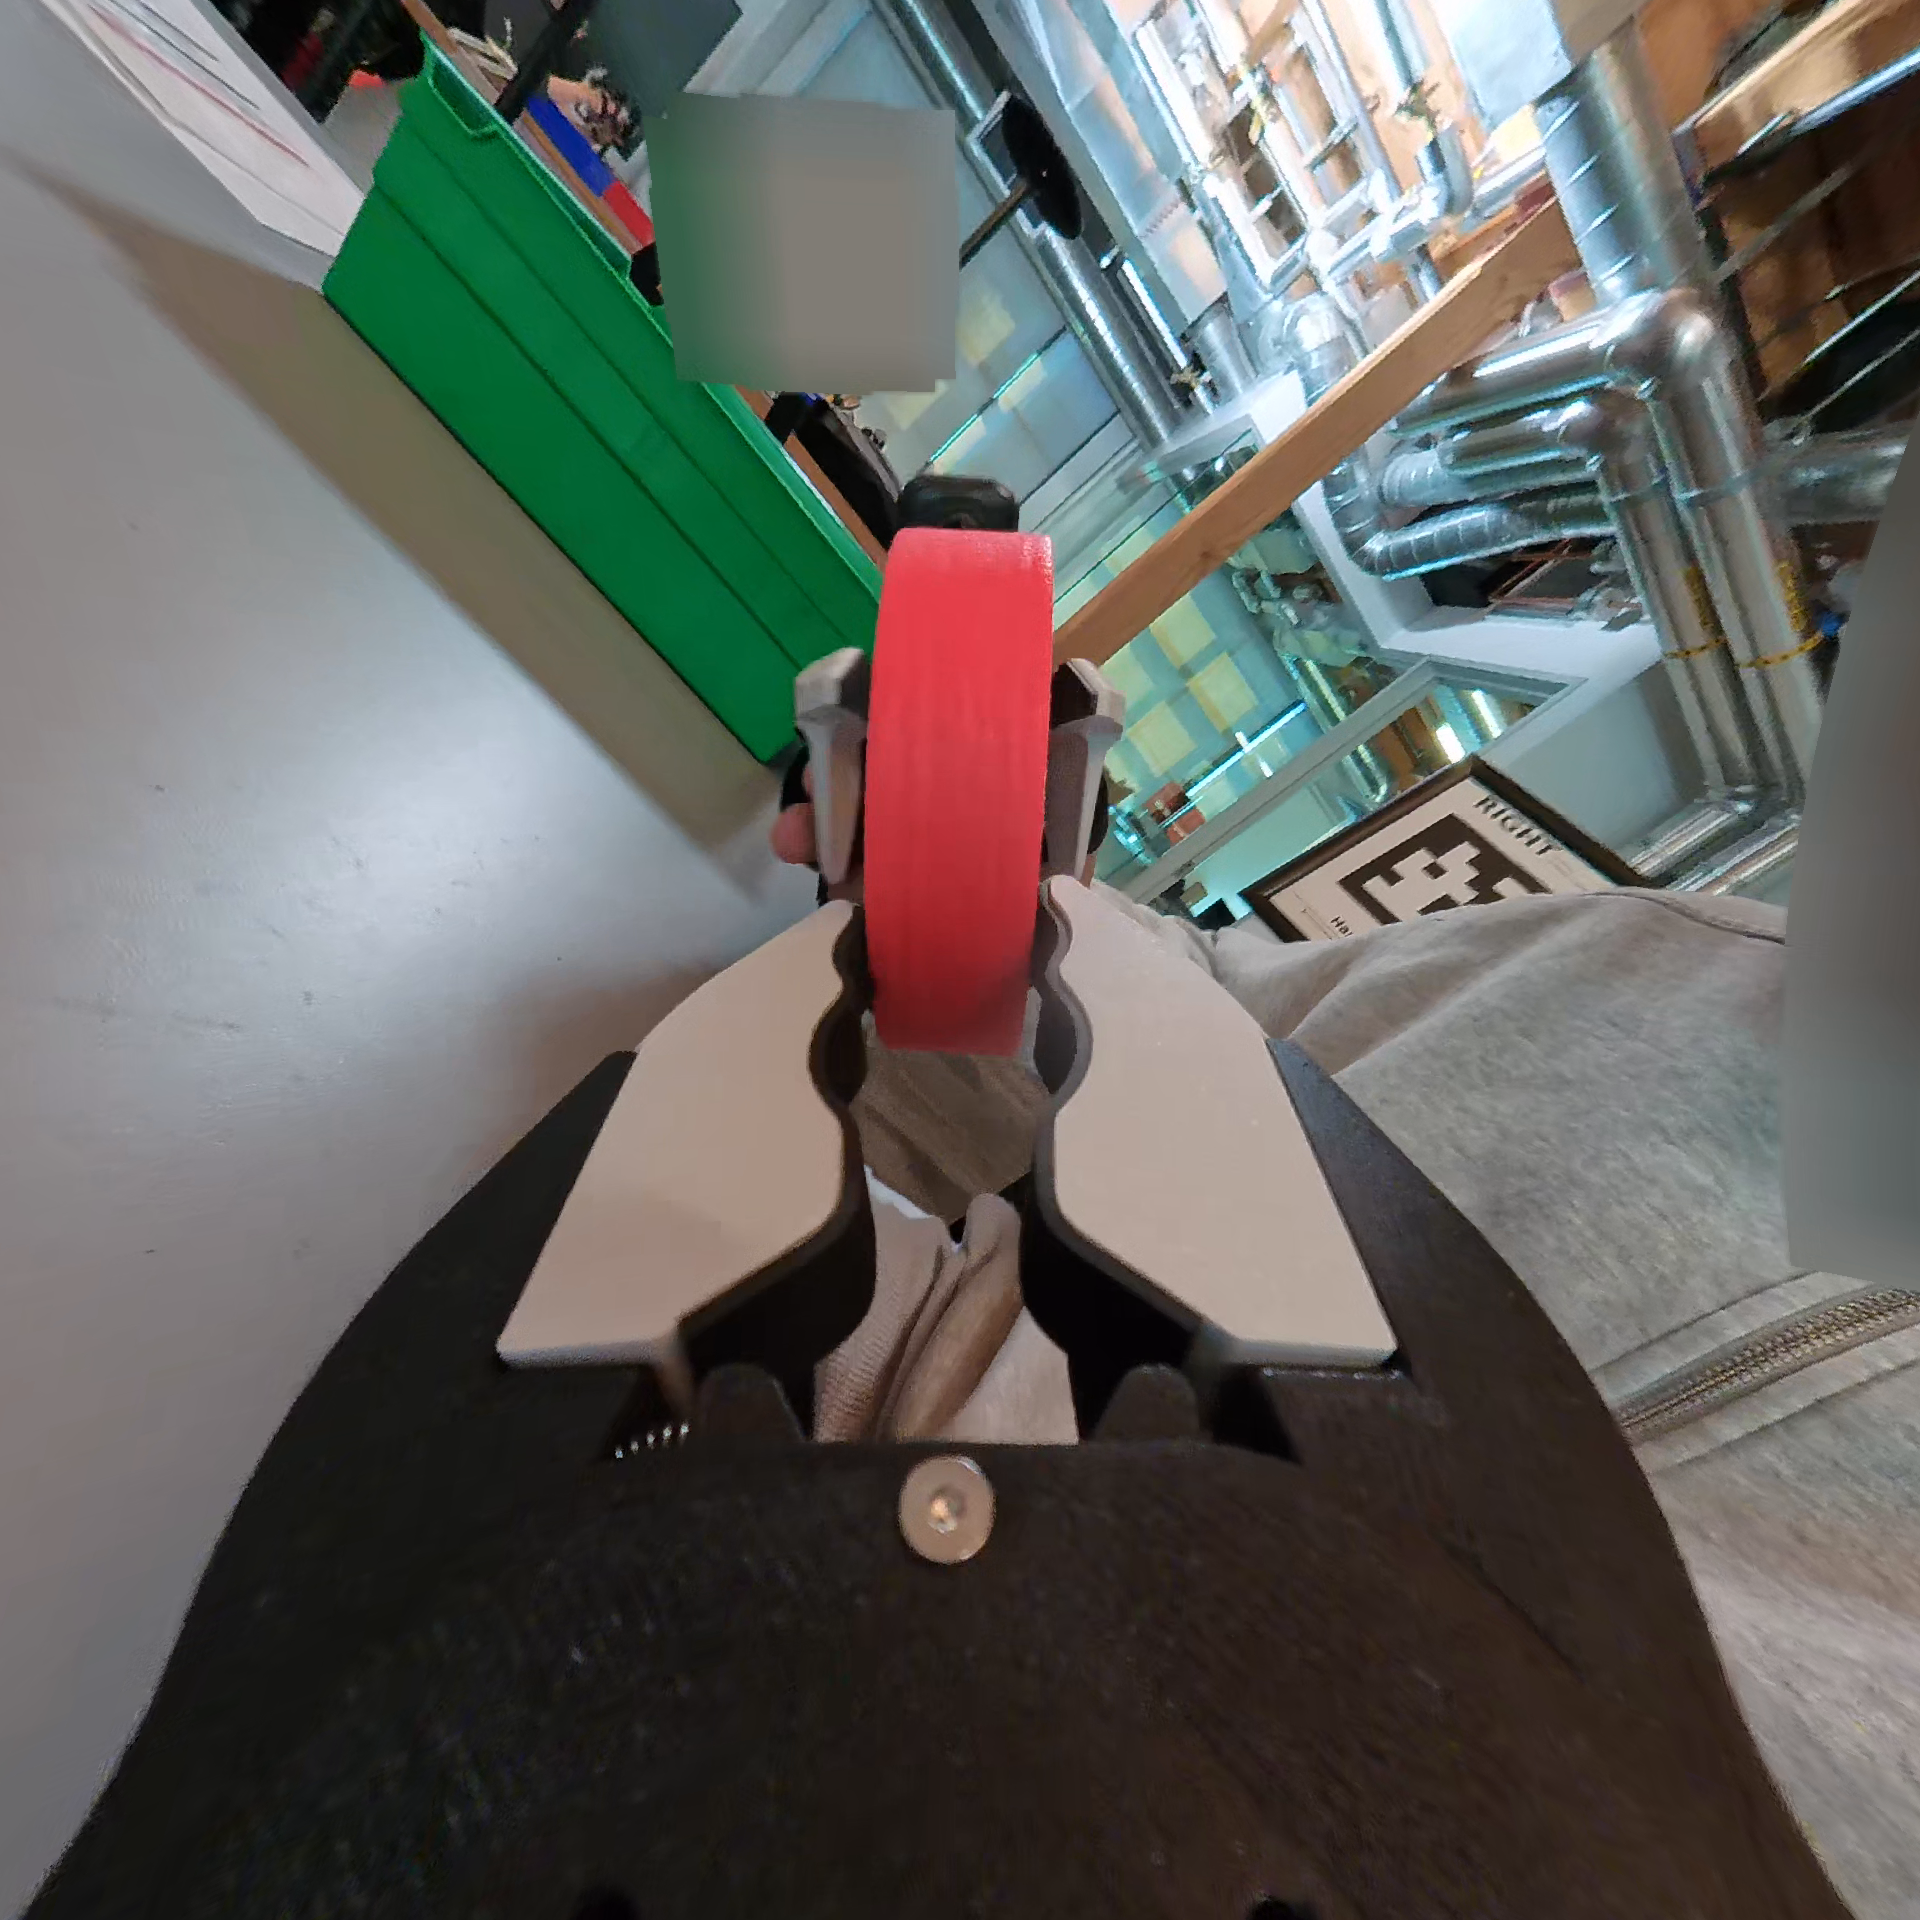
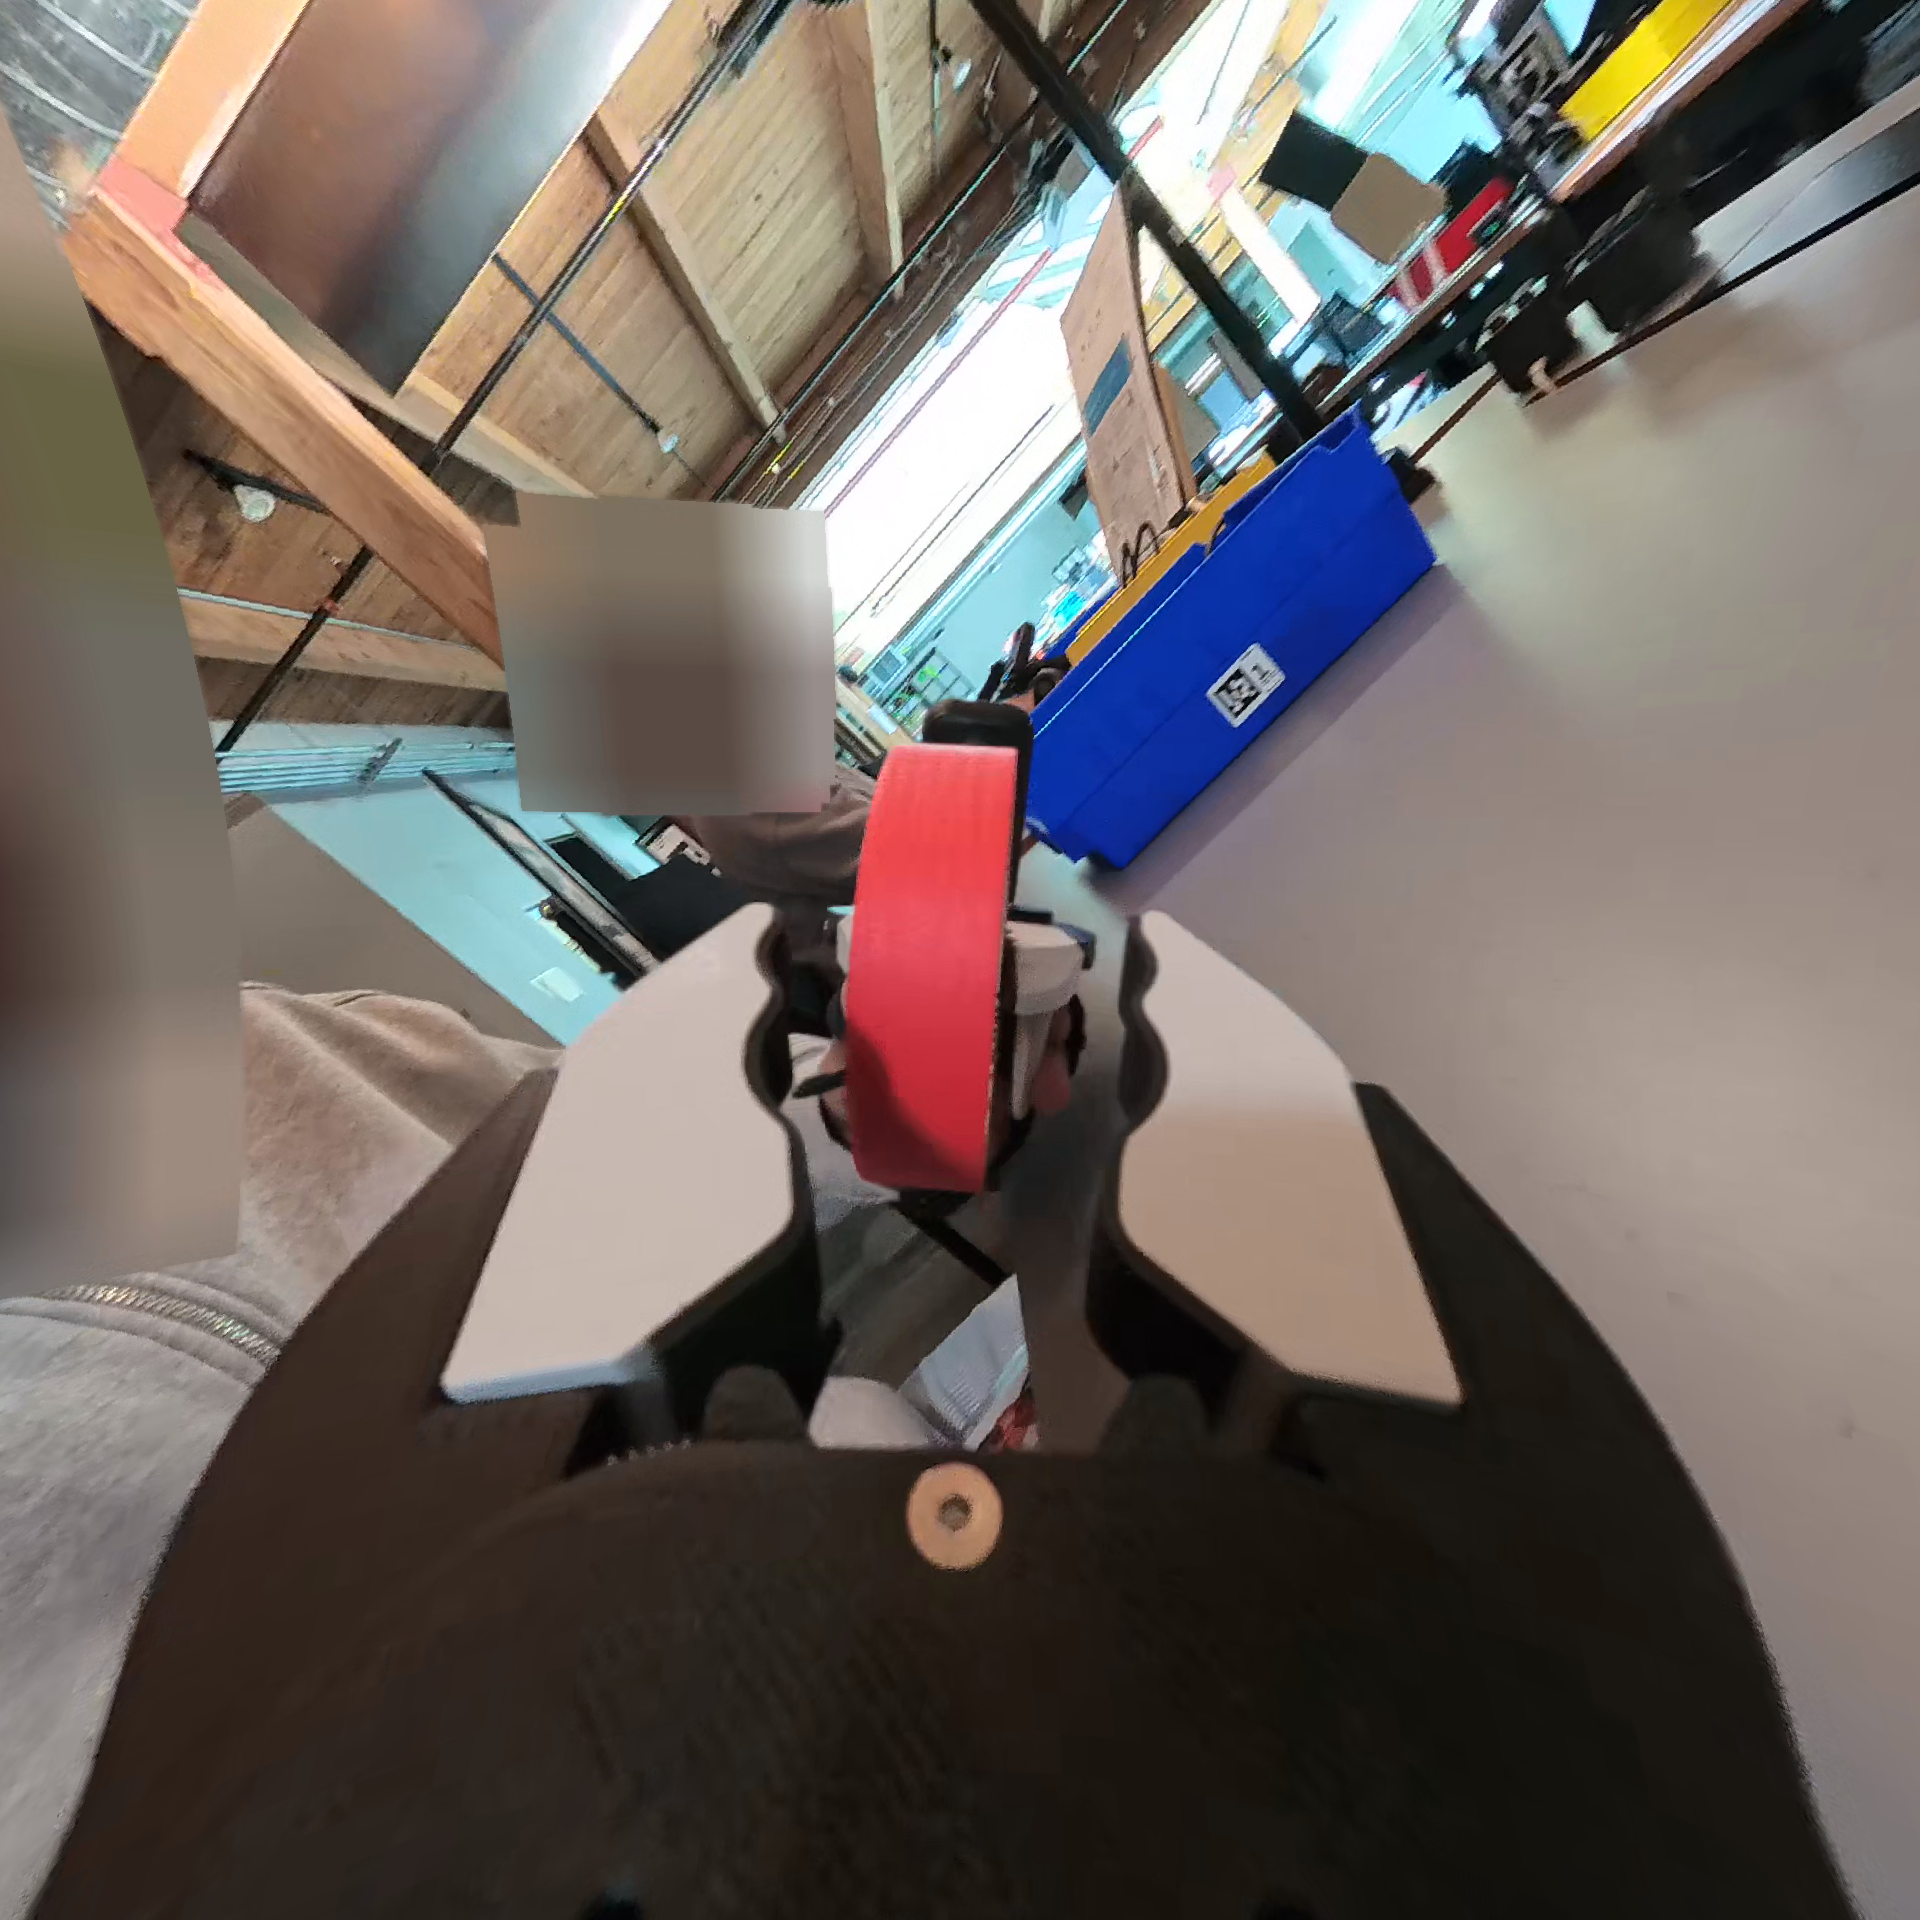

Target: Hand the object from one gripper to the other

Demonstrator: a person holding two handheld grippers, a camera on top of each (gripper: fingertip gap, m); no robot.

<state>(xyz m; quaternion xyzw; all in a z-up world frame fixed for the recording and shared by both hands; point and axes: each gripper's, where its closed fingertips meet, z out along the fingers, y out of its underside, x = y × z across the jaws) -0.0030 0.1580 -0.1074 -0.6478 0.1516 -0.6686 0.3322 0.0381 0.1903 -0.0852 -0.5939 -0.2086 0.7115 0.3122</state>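
The red ring (image 1: 956, 790) is held in the air on edge between the two grippers, above the grey tabletop (image 1: 260, 831). The left gripper (image 1: 951, 925) has its jaws clenched on the ring's near rim, flat faces pressed from both sides. The right gripper (image 2: 951, 935) faces it with jaws released, spread either side of the ring with gaps showing. Holding the ring edge-on leaves its far rim free for the second grip. The handover looks midway; which way it runs, I cannot tell.
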